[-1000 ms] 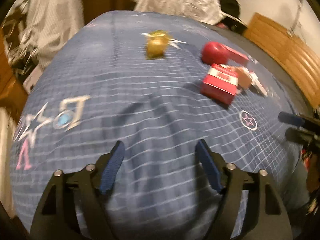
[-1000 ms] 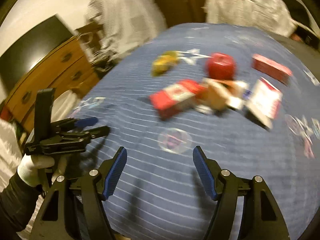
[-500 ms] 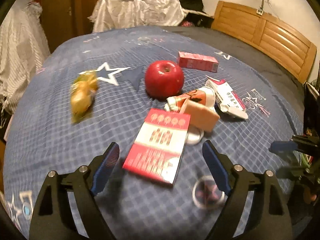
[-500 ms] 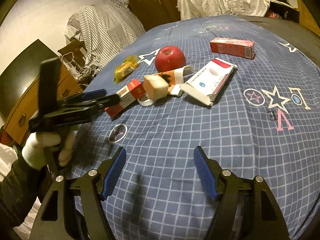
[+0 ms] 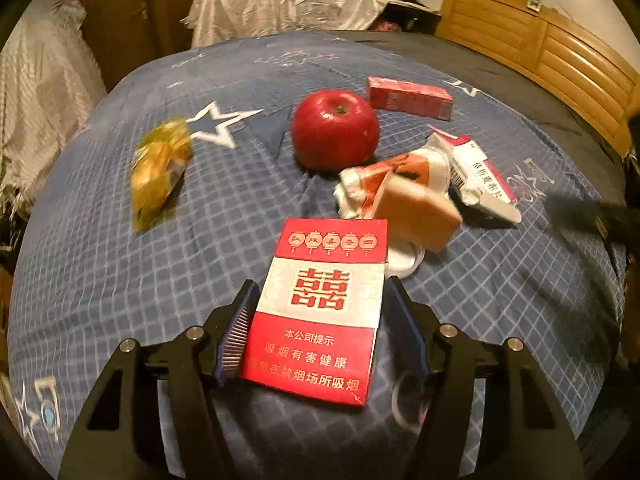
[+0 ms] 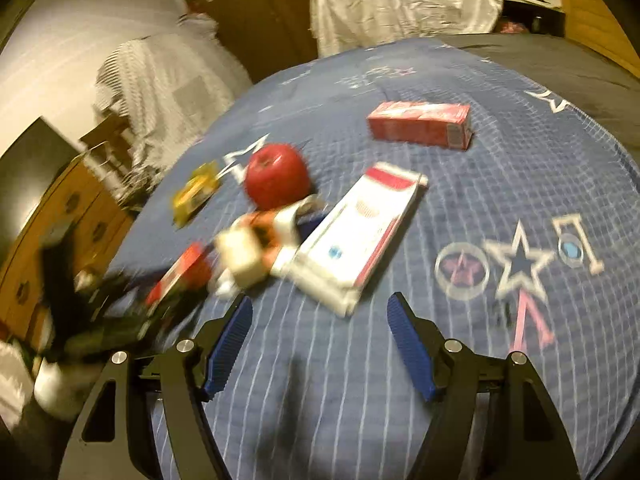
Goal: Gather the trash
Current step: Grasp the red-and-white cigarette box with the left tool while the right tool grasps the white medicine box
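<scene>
A red and white cigarette pack (image 5: 320, 308) lies on the blue checked bedspread (image 5: 100, 280) between the open jaws of my left gripper (image 5: 318, 312); whether the pads touch its sides is unclear. Behind it lie a beige block (image 5: 416, 208), a crumpled orange wrapper (image 5: 380, 176), a white and red packet (image 5: 480, 172), a red apple (image 5: 334, 128), a red box (image 5: 408, 96) and a yellow wrapper (image 5: 158, 168). My right gripper (image 6: 320, 328) is open and empty, just short of the white and red packet (image 6: 360, 236). The left gripper shows blurred at the left of the right wrist view (image 6: 132, 316).
A wooden headboard (image 5: 540, 48) stands at the right. A silver-covered heap (image 5: 280, 0) sits past the bed's far end. A wooden dresser (image 6: 52, 232) and striped cloth (image 6: 160, 92) stand to the left.
My left gripper has moved forward so the cigarette pack now sits between its jaws. My right gripper has moved closer to the white and red packet.
</scene>
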Tool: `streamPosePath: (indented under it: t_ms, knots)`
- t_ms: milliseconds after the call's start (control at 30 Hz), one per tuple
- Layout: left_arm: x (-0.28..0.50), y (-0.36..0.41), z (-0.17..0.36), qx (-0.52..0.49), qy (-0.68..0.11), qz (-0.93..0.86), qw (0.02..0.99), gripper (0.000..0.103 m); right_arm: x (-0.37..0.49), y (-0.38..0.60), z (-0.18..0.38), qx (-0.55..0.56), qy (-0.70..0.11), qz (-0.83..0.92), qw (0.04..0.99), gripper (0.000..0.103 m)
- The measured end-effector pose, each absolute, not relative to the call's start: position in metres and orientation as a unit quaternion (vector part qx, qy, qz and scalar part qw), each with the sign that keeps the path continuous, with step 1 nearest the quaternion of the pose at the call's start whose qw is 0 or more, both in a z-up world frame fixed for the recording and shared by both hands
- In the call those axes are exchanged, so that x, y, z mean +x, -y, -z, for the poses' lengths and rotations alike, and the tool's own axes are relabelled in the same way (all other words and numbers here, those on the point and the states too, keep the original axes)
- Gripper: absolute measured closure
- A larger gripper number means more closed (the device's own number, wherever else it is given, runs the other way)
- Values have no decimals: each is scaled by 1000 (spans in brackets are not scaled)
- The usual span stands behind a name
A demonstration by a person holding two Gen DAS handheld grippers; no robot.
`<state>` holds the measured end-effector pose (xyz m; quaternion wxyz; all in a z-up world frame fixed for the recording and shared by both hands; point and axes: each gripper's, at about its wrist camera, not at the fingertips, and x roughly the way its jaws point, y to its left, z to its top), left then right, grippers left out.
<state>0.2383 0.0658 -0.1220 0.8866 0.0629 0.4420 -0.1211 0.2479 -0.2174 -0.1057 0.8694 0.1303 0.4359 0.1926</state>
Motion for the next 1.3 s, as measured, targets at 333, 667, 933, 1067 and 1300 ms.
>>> streamPosePath:
  t_ms: [333, 667, 933, 1067, 1300]
  knots:
    - [219, -76, 124, 45, -443, 104, 889, 42, 354, 196, 140, 125, -503, -124, 846, 33]
    - [215, -76, 124, 34, -446, 102, 889, 41, 310, 207, 131, 4, -520, -211, 828, 46]
    - [226, -68, 130, 44, -462, 93, 881, 40, 260, 223, 128, -34, -539, -243, 806, 32]
    - [232, -66, 131, 45, -464, 85, 881, 39, 254, 217, 127, -8, -520, -228, 824, 26]
    - [235, -60, 133, 61, -461, 66, 883, 45, 248, 200, 138, -67, -492, -167, 851, 43]
